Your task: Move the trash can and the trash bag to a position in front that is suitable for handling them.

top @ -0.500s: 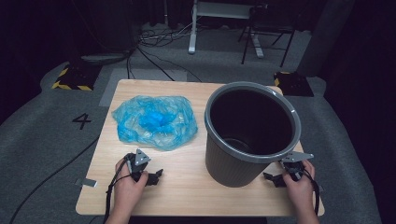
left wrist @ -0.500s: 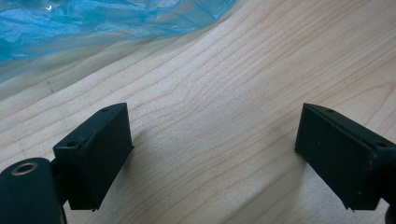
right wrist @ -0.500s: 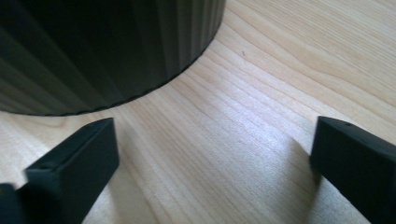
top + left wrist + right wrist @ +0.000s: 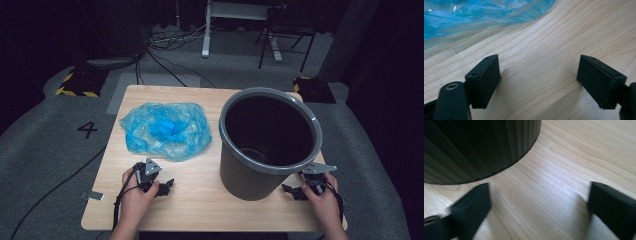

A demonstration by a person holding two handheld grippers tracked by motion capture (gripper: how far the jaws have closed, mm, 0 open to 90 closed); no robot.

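Both grippers, L (image 4: 162, 187) lower left & R (image 4: 296, 191) lower right, rest jaws-apart on table (image 4: 200, 205), likely staged to line bin (image 4: 270, 142) w/ bag (image 4: 167, 130).

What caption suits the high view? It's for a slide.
Two open grippers, left and right, rest on a table beside a blue bag and a grey bin.

surface: wooden table (image 4: 200, 200) | on it: blue plastic bag (image 4: 167, 130), grey bin (image 4: 267, 145)
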